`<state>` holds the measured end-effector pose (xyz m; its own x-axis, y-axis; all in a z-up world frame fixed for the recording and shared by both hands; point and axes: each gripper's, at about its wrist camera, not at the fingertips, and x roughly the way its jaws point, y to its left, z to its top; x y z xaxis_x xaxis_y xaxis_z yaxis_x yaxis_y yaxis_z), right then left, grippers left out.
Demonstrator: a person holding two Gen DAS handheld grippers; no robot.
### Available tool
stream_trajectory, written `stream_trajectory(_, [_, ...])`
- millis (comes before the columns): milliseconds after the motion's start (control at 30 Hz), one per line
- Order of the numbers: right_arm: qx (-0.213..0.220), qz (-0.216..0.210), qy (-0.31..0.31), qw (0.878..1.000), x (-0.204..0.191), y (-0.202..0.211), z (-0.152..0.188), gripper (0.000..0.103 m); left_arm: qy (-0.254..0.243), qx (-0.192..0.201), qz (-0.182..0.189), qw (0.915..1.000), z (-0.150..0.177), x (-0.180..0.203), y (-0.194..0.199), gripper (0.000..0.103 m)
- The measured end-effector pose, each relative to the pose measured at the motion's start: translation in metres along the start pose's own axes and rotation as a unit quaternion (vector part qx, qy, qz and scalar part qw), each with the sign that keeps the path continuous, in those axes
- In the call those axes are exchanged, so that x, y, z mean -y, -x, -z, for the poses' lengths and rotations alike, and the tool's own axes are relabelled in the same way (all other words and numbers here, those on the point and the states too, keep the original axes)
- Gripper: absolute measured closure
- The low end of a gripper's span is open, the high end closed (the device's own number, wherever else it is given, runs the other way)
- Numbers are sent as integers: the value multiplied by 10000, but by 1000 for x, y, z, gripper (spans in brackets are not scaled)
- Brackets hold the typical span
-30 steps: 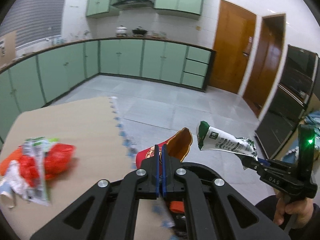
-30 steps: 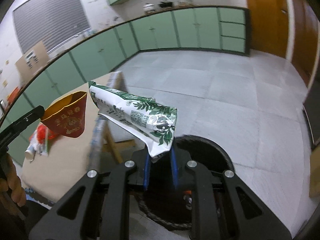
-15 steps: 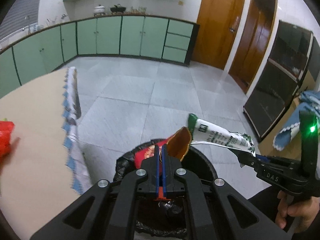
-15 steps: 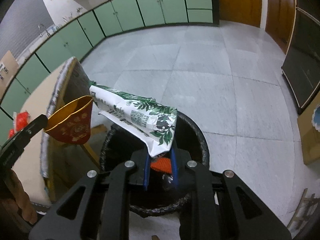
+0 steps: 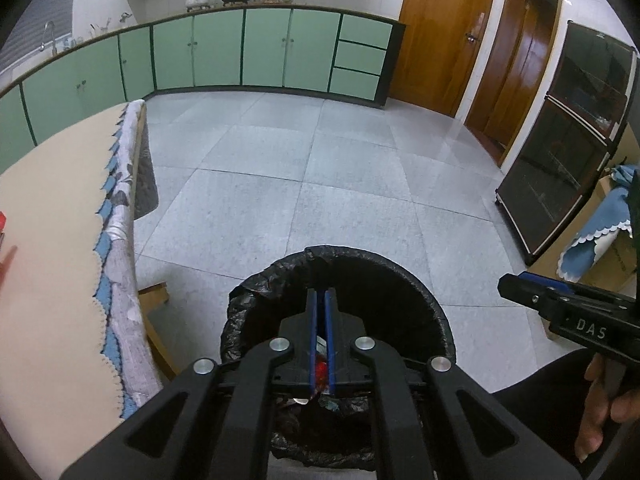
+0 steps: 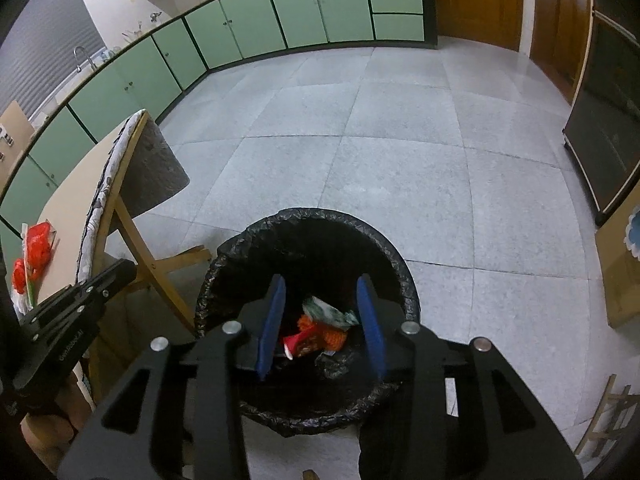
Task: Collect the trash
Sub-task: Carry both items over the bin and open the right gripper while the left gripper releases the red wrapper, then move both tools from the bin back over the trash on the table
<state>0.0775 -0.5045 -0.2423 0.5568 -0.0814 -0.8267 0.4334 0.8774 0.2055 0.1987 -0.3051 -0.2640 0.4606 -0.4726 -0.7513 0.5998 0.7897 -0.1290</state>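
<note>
A black-lined trash bin (image 5: 400,276) (image 6: 248,236) stands on the floor beside the table. Inside it lie the red paper cup (image 6: 302,342) and the green-white wrapper (image 6: 326,312) with other trash. My left gripper (image 5: 321,294) hangs over the bin with its pads almost together and nothing between them. My right gripper (image 6: 321,284) is open and empty above the bin. More red and white trash (image 6: 34,254) lies on the table (image 6: 68,208).
The table (image 5: 52,208) has a patterned cloth edge and wooden legs (image 6: 156,276) next to the bin. Green cabinets (image 5: 240,48) line the far wall. A dark cabinet (image 5: 568,152) and a box with blue cloth (image 5: 600,224) stand at the right.
Both grippers moved from the table to over the bin. The left let go of the red cup and the right let go of the wrapper; both now lie in the bin.
</note>
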Motion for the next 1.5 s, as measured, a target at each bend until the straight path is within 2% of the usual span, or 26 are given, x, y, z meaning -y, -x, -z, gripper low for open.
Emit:
stream_trajectory(167, [45,-45,44,10000,-4,5,-1,66,38,46,-31,10000,0,-5,9,98])
stream_trajectory(333, [129,-86,131,9998,-14,14,-2,66,129,184,-133,9997,-2,-12,26,90])
stream_trajectory(733, [353,-258,392,9983,-51,40,-4,66,344,540,-426,9970,-2,-41,80,89])
stream_trajectory(767, [374,-277,427,9980,-55,43,-4,66,363,577,-485,9965,-2,-44,87,86])
stream_trajectory(867, [457,-381,562,9966,-73,53,-3,66,440,754,-672,9939,0,-53,107,65])
stream_trajectory(1033, [628,-640,1010,9908,-121,69,-1,63,571,1001,-1074,9875,14,-84,150,64])
stream_trajectory(1200, [632,-1059,1495,9810,-185,75,6,63,881,1166,-1600,9762,41,-131,194,58])
stream_trajectory(1300, [576,-1273,1771,9742,-224,74,12,63,1066,1240,-2071,9646,62,-166,217,52])
stream_trajectory(1400, [548,-1447,1992,9677,-256,75,20,63,1398,1337,-2536,9478,83,-206,239,50])
stream_trajectory(1500, [539,-1626,2260,9589,-293,73,27,60,1795,1422,-2978,9268,105,-245,255,47])
